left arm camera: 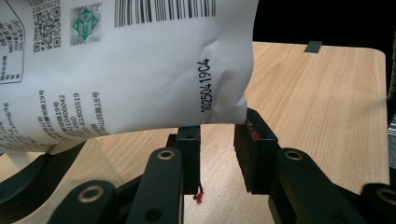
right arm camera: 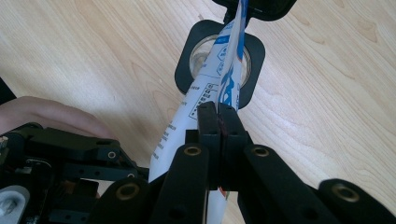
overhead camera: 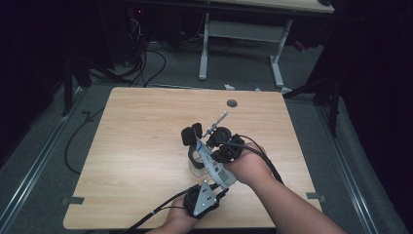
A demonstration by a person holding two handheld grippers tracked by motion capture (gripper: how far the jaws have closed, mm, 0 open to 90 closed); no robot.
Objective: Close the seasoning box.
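Note:
A white pouch (overhead camera: 213, 163) with a barcode and blue print slants over a clear container with a black square rim (overhead camera: 194, 161) in the middle of the table (overhead camera: 136, 146). Its open black lid (overhead camera: 191, 134) stands behind it. My right gripper (overhead camera: 210, 152) is shut on the pouch (right arm camera: 219, 79) partway along it, and the pouch's far end points into the container's round mouth (right arm camera: 187, 70). In its own view, my right gripper (right arm camera: 218, 114) has both pads pressed together on the pouch. My left gripper (overhead camera: 219, 189) sits at the pouch's lower end. Its jaws (left arm camera: 219, 133) stand apart, with the pouch's (left arm camera: 116, 70) bottom edge just over their tips.
A round cable hole (overhead camera: 232, 103) lies near the table's far edge. Grey tape marks (overhead camera: 73, 200) (overhead camera: 314, 196) sit at the near corners, and one more tape mark (left arm camera: 313, 45) lies at the edge. Cables trail from both grippers. A white-legged desk (overhead camera: 243, 34) stands beyond the table.

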